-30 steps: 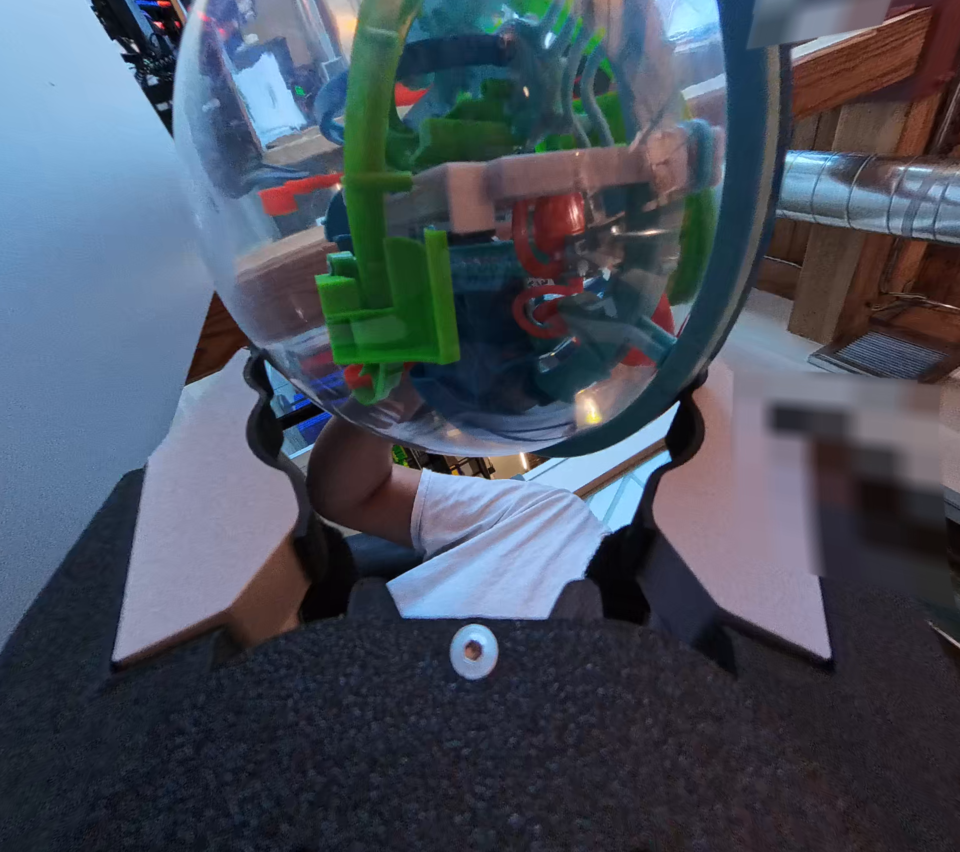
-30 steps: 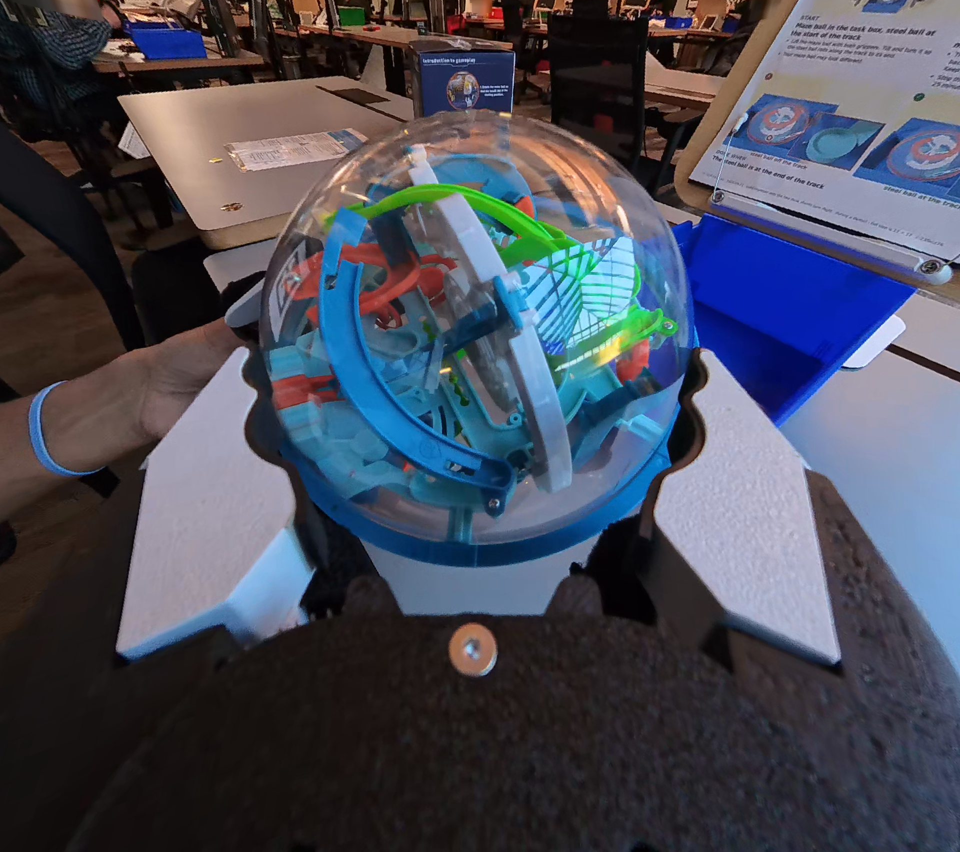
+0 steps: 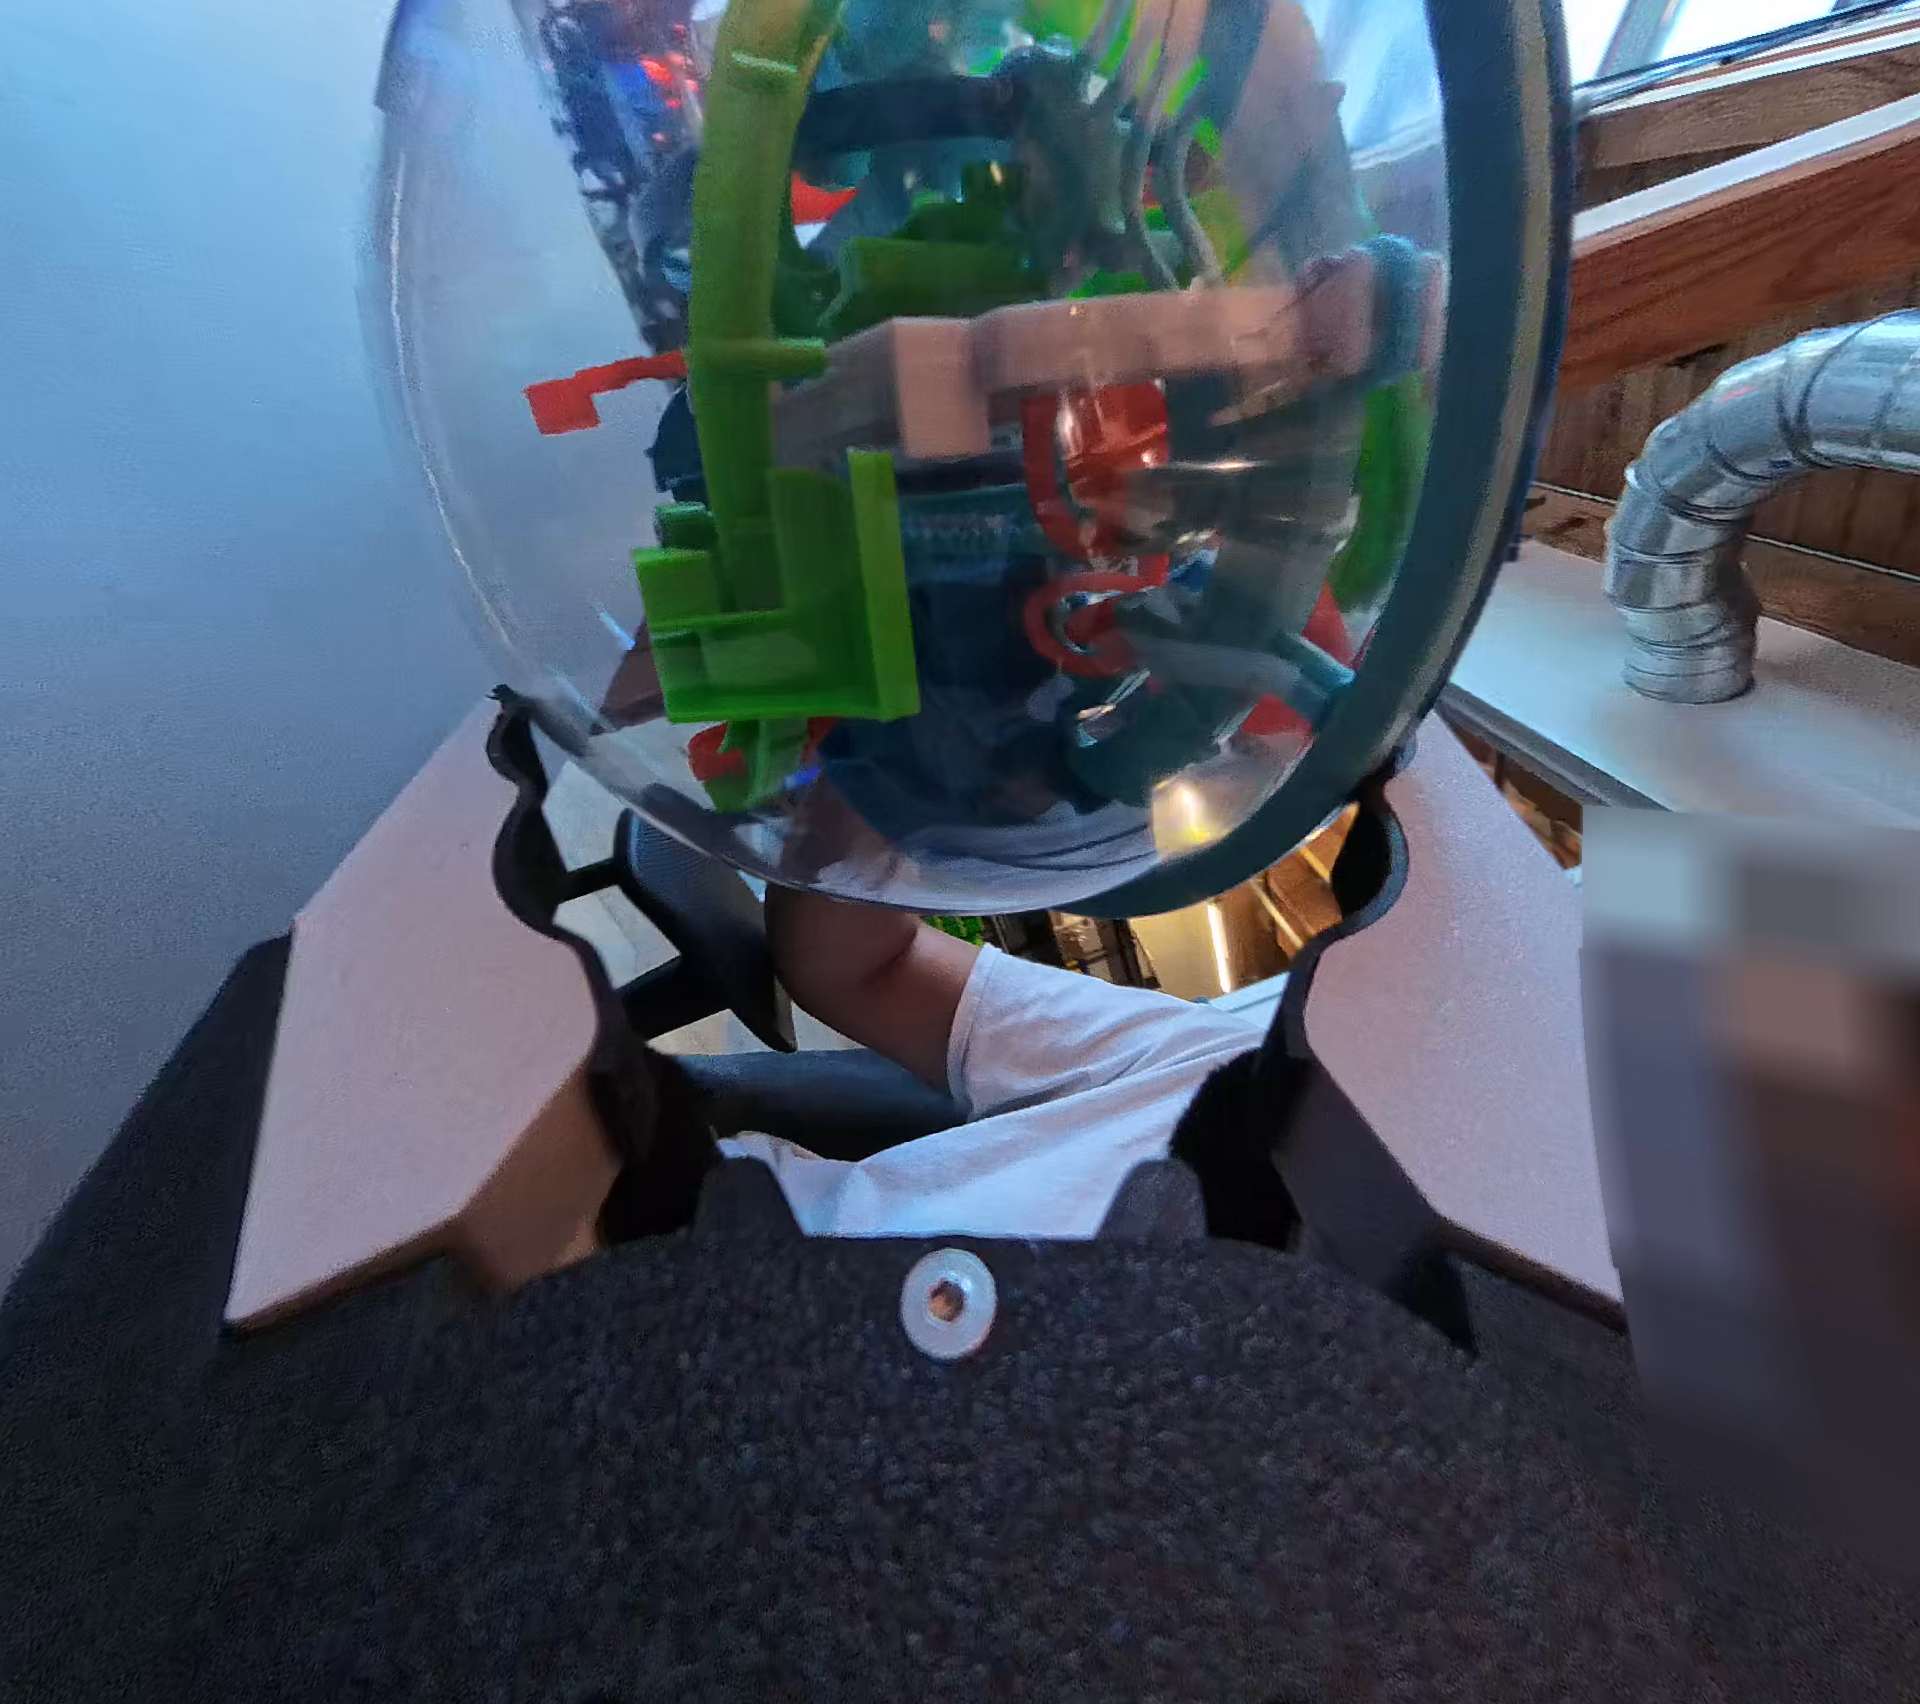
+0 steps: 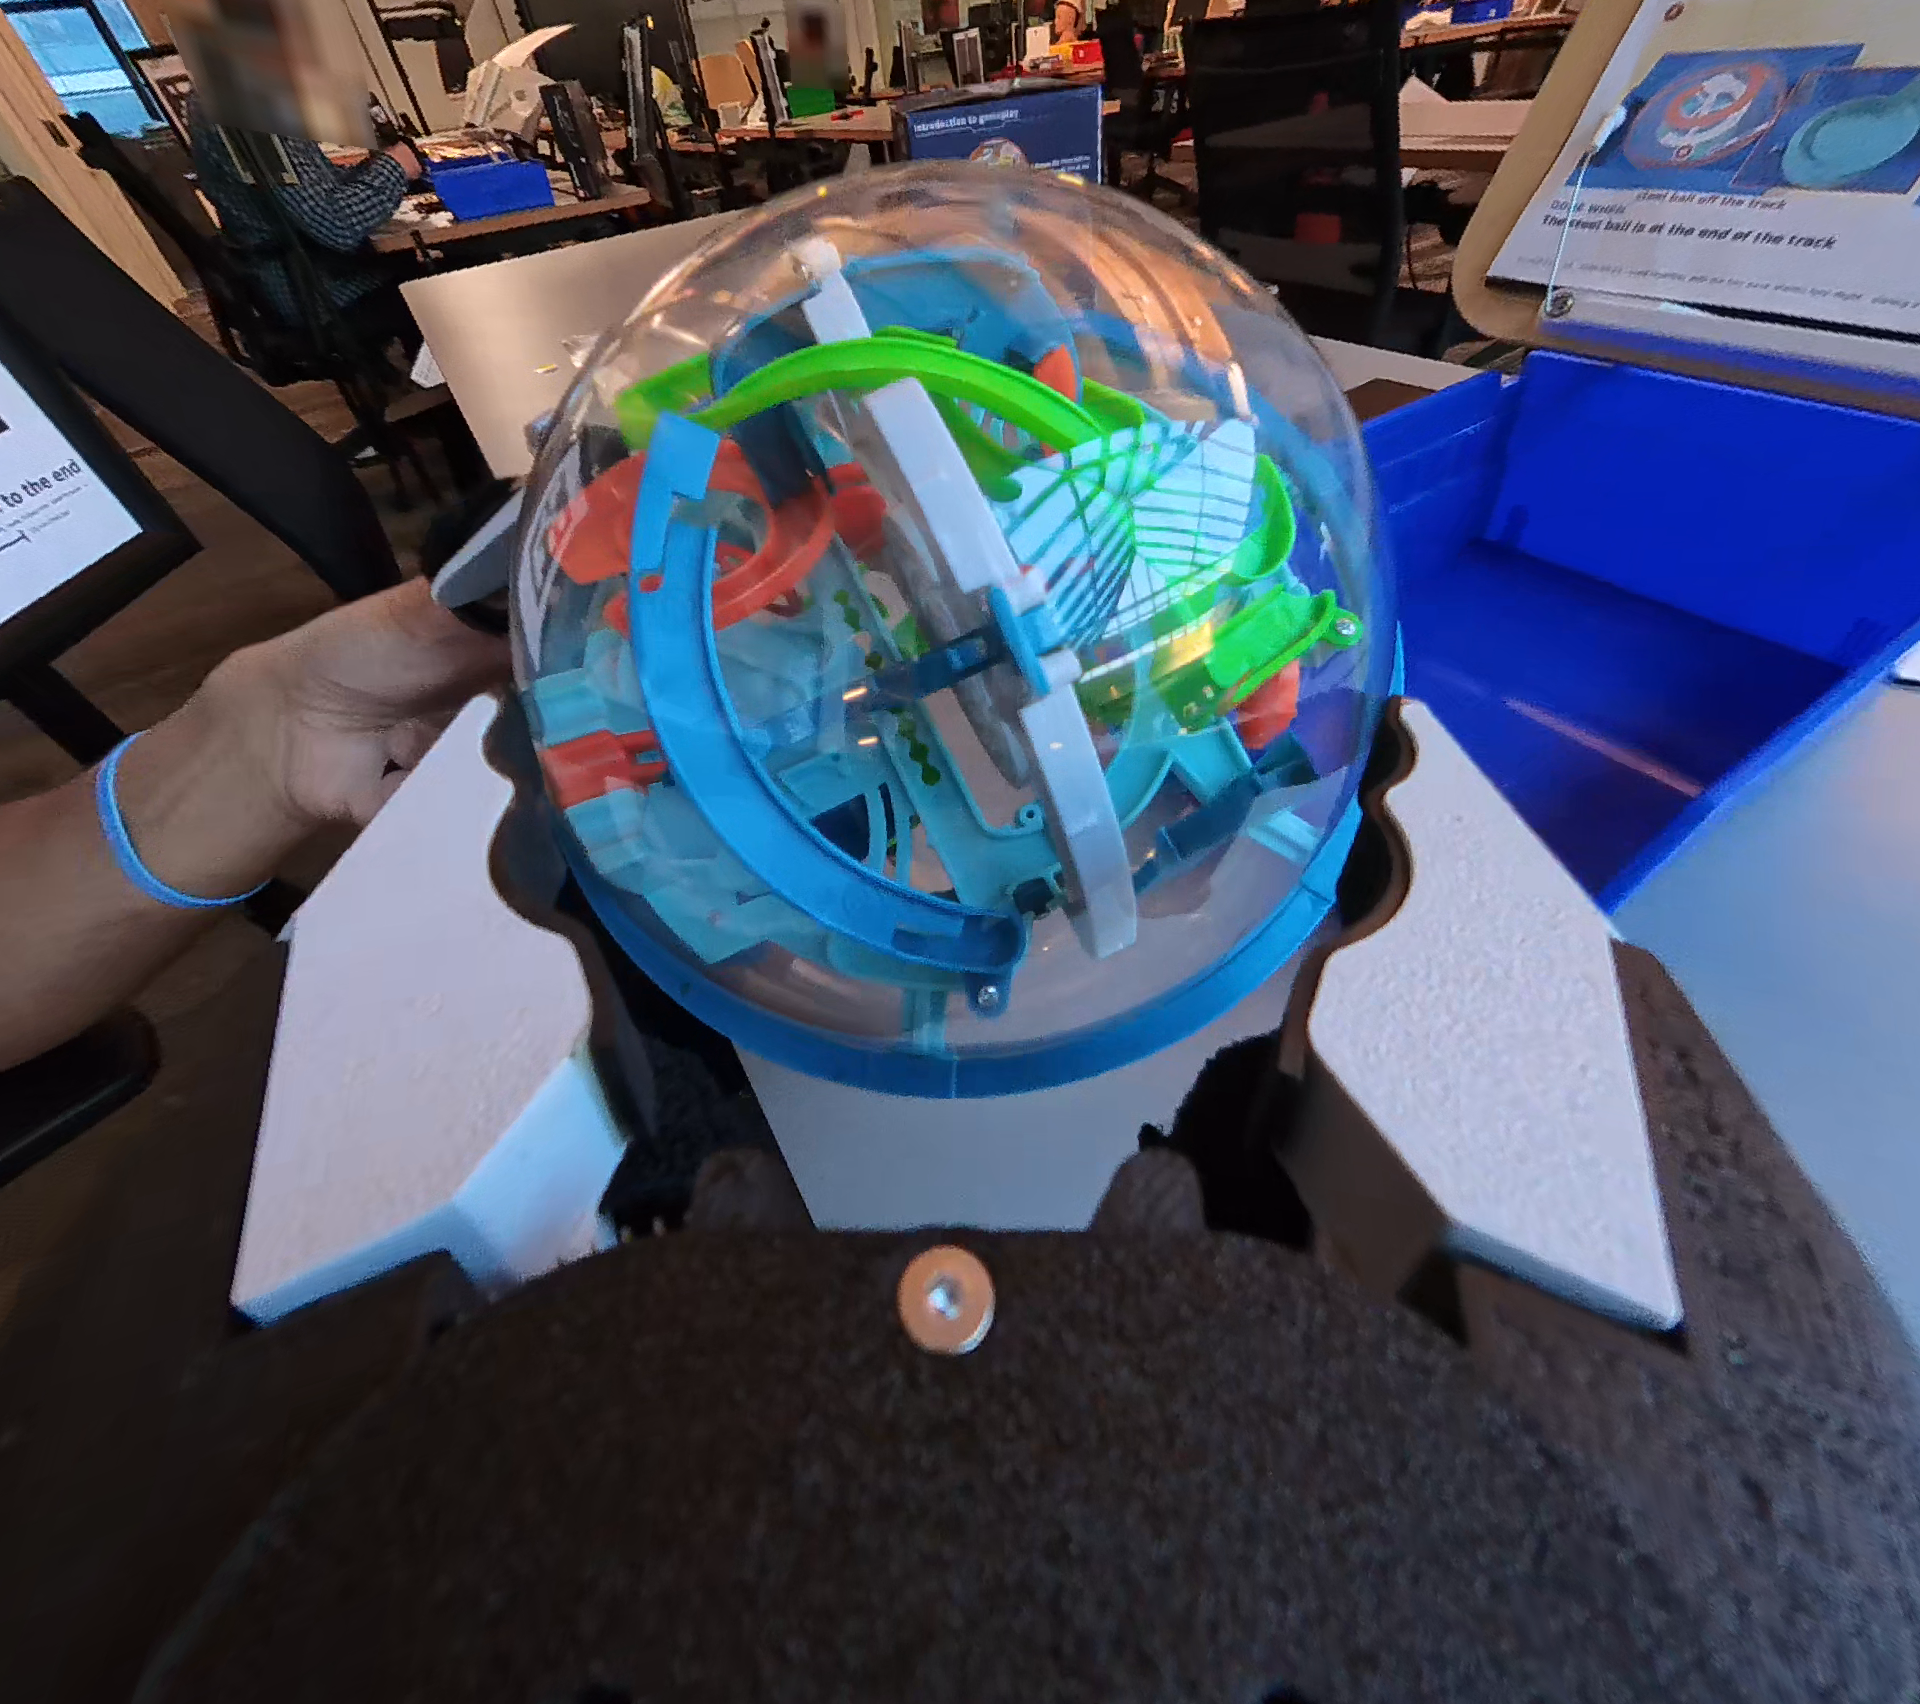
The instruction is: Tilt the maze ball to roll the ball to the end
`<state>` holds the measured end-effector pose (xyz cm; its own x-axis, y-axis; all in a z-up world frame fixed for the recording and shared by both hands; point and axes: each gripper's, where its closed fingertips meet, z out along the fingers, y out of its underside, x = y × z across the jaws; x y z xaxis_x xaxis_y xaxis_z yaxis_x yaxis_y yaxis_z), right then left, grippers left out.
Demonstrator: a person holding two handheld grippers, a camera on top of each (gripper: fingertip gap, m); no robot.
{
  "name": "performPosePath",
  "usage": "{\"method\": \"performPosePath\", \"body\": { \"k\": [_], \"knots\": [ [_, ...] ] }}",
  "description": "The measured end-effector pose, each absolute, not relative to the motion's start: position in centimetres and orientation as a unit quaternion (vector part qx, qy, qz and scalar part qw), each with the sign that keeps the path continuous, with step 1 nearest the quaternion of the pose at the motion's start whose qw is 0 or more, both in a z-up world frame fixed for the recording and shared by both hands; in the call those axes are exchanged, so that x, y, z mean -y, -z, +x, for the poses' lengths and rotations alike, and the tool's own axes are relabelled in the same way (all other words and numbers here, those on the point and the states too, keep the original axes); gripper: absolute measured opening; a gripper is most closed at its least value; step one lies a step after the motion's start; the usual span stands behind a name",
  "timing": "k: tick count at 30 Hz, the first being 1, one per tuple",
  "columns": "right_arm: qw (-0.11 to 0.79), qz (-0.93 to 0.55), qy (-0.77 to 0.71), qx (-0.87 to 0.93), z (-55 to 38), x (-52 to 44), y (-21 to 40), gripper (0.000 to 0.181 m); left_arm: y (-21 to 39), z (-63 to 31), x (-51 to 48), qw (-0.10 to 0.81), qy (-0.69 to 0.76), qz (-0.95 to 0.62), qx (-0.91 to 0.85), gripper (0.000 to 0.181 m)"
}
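The maze ball [image 4: 945,615] is a clear sphere with blue, green, orange and white tracks inside and a blue ring around its middle. My right gripper [image 4: 945,729] is shut on it, with the white fingers [image 4: 416,979] pressing its lower sides at the ring. My left gripper [image 3: 951,750] is also shut on the maze ball [image 3: 956,366], seen from the other side with the dark ring at the right. The ball is held in the air between both grippers. I cannot make out the small steel ball inside.
An open blue bin [image 4: 1662,667] stands to the right with a tilted instruction board [image 4: 1714,96] behind it. A person's hand [image 4: 312,719] with a blue wristband holds the left gripper. A black-framed board [image 4: 62,491] stands at the left. A metal duct [image 3: 1714,511] lies at the right.
Both grippers have tilted and turned with the maze ball held between them. The blue bin's corner has come into the left wrist view, and the right wrist view now shows more of the room.
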<state>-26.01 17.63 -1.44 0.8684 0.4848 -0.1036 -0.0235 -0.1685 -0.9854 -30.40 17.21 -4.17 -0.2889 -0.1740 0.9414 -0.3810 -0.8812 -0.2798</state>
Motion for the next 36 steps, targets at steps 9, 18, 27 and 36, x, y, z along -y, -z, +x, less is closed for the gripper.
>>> {"method": "performPosePath", "body": {
  "k": [9, 18, 27, 36],
  "knots": [
    [0.593, -0.758, -0.23, 0.144, -25.6, -17.6, 3.1, 0.151, 5.4, -30.2, -17.0, 0.078, -0.748, 0.618, 0.228, 0.149],
    [0.562, -0.745, -0.338, 0.121, -23.3, -17.3, 7.2, 0.151, 9.2, -29.2, -14.9, 0.051, -0.666, 0.681, 0.3, 0.143],
    [0.511, -0.741, -0.431, 0.063, -21.0, -17.7, 8.8, 0.151, 10.1, -28.7, -13.4, 0.072, -0.66, 0.672, 0.328, 0.132],
    [0.463, -0.795, -0.377, 0.111, -22.9, -19.6, 7.9, 0.151, 5.8, -33.7, -20.5, -0.125, -0.591, 0.668, 0.434, 0.141]
  ]
}}
